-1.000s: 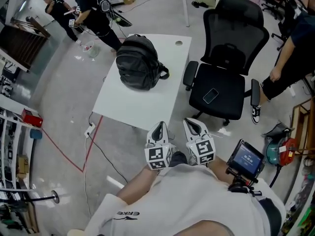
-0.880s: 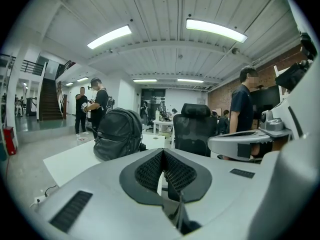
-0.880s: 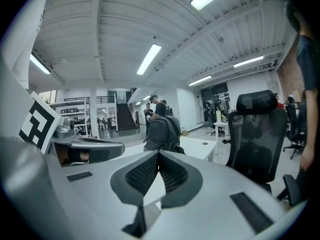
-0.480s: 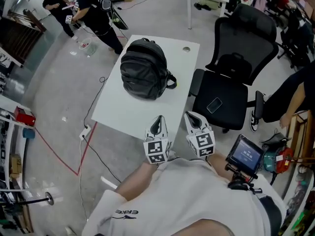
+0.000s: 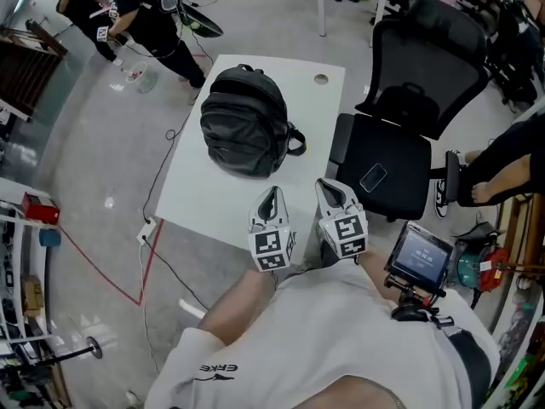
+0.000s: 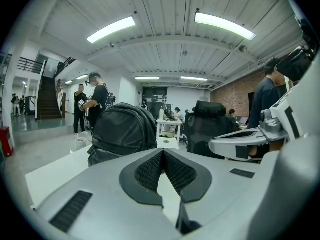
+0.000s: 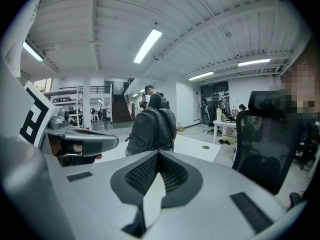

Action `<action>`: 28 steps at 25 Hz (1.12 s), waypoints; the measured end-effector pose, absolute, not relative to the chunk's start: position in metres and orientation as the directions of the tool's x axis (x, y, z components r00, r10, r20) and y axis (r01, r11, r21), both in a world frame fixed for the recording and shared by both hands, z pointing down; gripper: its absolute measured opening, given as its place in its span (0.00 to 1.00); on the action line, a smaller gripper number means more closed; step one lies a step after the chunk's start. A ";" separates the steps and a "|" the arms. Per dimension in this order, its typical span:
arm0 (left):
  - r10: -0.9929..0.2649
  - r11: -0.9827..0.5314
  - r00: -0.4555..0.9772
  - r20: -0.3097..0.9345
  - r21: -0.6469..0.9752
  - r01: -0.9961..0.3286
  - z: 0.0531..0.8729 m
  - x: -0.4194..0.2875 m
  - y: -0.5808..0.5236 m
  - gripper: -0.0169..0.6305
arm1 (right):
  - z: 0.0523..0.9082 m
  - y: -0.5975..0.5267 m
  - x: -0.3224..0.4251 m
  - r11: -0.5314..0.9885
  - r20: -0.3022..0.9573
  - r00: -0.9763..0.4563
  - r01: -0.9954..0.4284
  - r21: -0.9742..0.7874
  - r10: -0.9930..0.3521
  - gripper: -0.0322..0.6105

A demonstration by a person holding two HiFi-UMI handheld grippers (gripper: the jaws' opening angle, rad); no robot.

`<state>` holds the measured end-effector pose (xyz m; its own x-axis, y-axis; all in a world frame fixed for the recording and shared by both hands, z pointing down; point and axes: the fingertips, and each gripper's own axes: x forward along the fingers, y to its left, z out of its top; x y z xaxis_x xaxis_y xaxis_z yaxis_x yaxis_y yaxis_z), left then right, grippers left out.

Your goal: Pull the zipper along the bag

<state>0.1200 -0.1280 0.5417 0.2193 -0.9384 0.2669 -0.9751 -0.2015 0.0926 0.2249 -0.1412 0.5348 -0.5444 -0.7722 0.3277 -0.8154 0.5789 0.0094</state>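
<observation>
Backpack of black soft fabric (image 5: 243, 122) stands on the far part of the white rectangular table (image 5: 213, 196). I judge it light and floppy, so the cloth beside the zipper needs holding while the small pull tab, not visible here, is pinched. At the table's near edge, the left gripper (image 5: 271, 196) and the right gripper (image 5: 330, 187) have jaws pressed together, empty, well apart from the backpack.
</observation>
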 end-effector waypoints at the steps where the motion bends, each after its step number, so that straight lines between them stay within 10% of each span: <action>1: -0.940 -0.191 0.208 0.271 0.087 -0.978 0.543 0.118 -0.136 0.03 | 0.538 -0.150 0.223 0.585 0.331 -0.550 -0.811 0.007 -0.766 0.05; 20: -0.918 -0.004 0.004 0.396 -0.001 -1.000 0.576 0.071 -0.235 0.03 | 0.617 -0.309 0.173 0.769 0.475 -0.663 -0.637 0.047 -0.578 0.06; 28: -0.899 0.036 -0.036 0.436 -0.009 -0.999 0.587 0.062 -0.248 0.03 | 0.651 -0.336 0.154 0.811 0.547 -0.651 -0.577 0.094 -0.526 0.22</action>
